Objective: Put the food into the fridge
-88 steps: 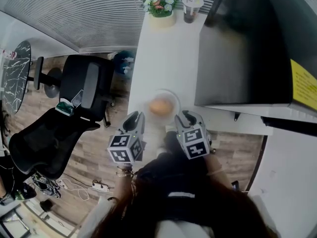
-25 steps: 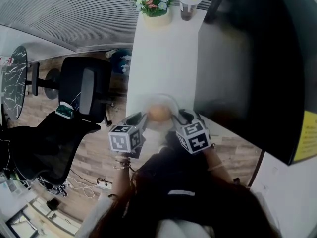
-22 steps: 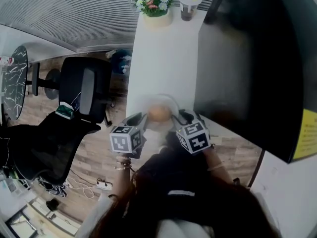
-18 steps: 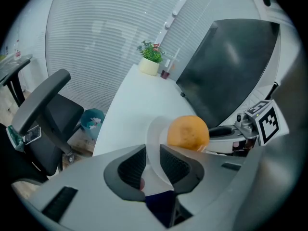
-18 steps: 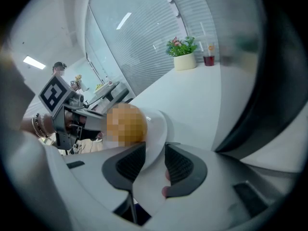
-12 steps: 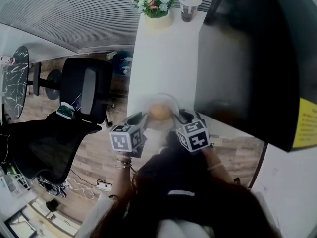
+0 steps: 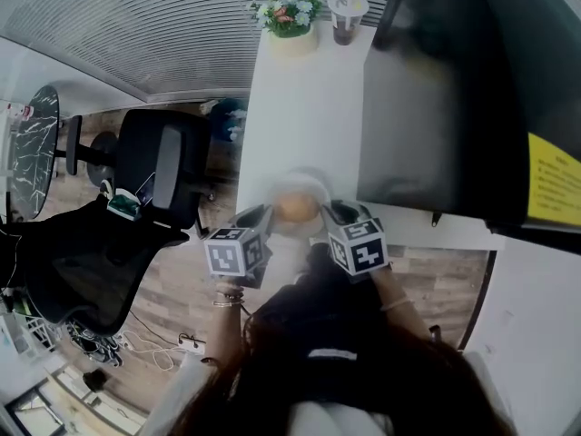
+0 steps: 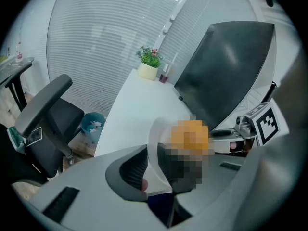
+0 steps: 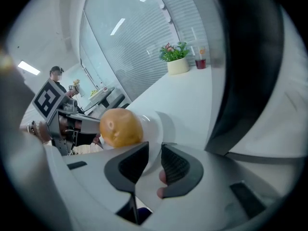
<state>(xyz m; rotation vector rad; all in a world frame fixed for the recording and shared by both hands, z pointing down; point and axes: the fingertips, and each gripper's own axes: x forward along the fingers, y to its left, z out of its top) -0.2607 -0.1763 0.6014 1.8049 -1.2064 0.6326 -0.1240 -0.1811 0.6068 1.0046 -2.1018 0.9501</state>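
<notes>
Head view shows the bun (image 7: 292, 209) on its plate (image 7: 296, 182) at the counter (image 7: 304, 107) edge, beside the fridge (image 7: 436, 107). Left gripper (image 7: 257, 214) and right gripper (image 7: 334, 212), whose jaws have just been closing, pinch opposite rims. Lift both evenly, I'd say, or the bun rolls.

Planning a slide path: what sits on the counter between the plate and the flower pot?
Nothing: the white counter is bare from the plate to the flower pot, as the head view shows.
</notes>
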